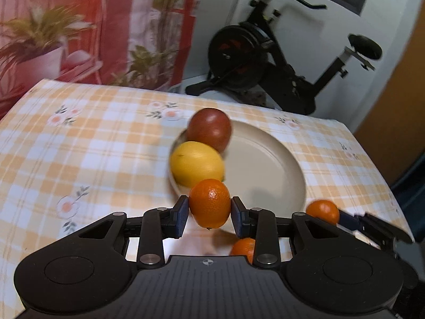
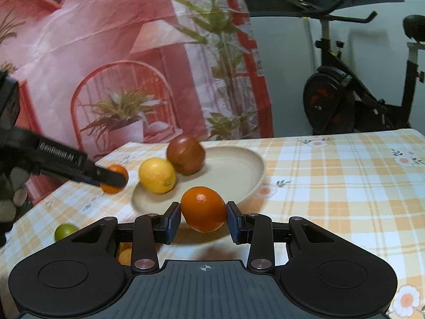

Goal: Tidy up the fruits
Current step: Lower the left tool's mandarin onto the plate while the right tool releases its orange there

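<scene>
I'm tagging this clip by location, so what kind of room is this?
Probably a room in a home: a table under a checked floral tablecloth, an exercise bike by the wall, and a printed fabric backdrop behind.

The left wrist view looks low along its fingers (image 1: 183,212) from the tabletop's (image 1: 93,146) near edge toward the plate (image 1: 265,164), close. The right wrist view faces the same plate (image 2: 239,170) from further right. Both share the lemon (image 1: 196,164) (image 2: 157,176), the plate and the exercise bike (image 1: 265,61) (image 2: 345,93).
</scene>
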`<state>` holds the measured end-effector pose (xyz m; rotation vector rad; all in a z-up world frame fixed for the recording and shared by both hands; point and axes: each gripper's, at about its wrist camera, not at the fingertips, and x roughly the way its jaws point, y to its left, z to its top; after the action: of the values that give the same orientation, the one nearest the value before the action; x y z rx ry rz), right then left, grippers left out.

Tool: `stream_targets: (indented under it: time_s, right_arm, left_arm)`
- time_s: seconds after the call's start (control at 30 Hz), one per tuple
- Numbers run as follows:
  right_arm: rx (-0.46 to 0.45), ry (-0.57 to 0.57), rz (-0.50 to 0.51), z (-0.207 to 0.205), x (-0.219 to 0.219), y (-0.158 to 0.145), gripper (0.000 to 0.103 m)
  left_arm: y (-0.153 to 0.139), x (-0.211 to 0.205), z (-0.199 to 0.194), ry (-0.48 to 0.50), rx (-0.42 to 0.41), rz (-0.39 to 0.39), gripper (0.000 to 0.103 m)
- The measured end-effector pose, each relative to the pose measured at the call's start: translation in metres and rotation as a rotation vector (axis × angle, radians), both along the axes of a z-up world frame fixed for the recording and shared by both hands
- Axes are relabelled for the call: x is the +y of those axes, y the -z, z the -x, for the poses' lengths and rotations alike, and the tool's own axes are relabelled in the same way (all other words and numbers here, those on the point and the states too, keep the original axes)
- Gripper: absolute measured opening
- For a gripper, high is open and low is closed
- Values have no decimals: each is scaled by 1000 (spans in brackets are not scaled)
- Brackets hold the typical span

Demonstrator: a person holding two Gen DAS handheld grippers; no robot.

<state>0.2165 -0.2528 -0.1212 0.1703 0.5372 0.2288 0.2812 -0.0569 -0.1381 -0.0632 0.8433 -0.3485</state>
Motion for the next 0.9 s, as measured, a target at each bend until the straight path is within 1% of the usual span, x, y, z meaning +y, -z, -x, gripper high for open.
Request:
stream_targets:
  time_s: [0.1, 0.17, 0.3, 0.43, 0.77, 0.9]
  right_arm:
    - [-7, 21, 6, -11, -7, -1, 34]
    - [-11, 21, 28, -21, -9, -1, 34]
    - [-9, 0, 64, -46, -9, -2, 34]
    - [2, -43, 115, -77, -4, -3, 34]
    - [88, -171, 298, -158, 29, 0, 34]
    - [134, -193, 328, -179, 39, 5, 34]
  left_arm:
    - [3, -9, -3, 23, 1, -12, 36]
    - [6, -14, -6, 34, 2, -23, 36]
    - [12, -17, -13, 32, 20, -43, 36]
    - [17, -16, -19, 25, 41, -50, 36]
    - [23, -22, -30, 44, 68, -80, 36]
    - [25, -21, -34, 45, 82, -71, 36]
